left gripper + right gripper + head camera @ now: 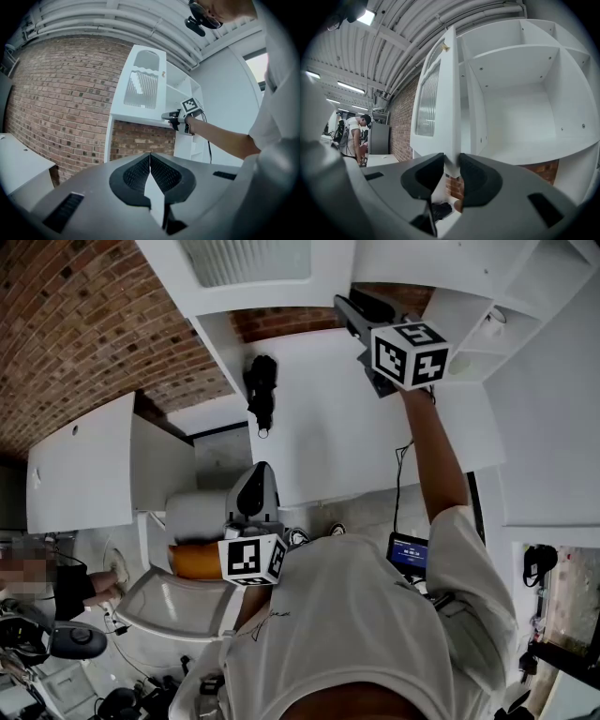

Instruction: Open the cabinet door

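The white cabinet door with a ribbed glass pane stands swung out, edge-on to my right gripper view, with a small brass knob near its top. My right gripper is shut on the door's lower edge, one pad on each face. Beside it the cabinet's white shelves lie bare. In the left gripper view the same door hangs high on the brick wall, with the right gripper at its bottom corner. My left gripper is shut and holds nothing, held low in front of the person's chest.
A brick wall runs behind the cabinet. A low white unit stands at the left. A black device hangs on the white panel below the cabinet. A person stands far off at the left.
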Motion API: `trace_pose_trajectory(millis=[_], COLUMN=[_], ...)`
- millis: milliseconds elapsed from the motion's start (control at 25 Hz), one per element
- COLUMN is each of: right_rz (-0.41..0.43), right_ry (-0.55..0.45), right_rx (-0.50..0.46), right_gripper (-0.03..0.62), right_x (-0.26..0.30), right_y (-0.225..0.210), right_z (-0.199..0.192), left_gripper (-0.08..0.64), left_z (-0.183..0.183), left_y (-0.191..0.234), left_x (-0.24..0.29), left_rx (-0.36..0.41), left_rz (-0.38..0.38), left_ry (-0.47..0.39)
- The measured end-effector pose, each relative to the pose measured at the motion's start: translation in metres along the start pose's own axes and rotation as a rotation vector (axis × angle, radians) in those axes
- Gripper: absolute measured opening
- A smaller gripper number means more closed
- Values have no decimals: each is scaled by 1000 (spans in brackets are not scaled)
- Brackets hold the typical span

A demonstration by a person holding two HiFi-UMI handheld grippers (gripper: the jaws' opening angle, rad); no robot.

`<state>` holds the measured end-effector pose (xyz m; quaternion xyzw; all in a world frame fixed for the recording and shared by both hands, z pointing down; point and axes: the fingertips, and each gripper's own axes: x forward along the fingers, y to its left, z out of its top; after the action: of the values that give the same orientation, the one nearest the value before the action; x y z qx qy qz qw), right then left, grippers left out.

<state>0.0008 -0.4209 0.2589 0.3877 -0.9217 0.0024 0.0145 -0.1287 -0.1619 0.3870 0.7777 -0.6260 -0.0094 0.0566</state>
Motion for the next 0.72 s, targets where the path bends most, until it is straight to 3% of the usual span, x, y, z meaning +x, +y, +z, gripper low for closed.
trace_pose_trajectory(millis=[720], right_rz=[-2], right_ry=[-6], right_rx=[-6], right_gripper=[100], right_x=[-18], right_y=[17], right_z=[0], left_gripper=[17], left_z=[0], left_y=[-4], left_x=[-6], left_rx=[-7], left_rz=[-17], left_ry=[-4])
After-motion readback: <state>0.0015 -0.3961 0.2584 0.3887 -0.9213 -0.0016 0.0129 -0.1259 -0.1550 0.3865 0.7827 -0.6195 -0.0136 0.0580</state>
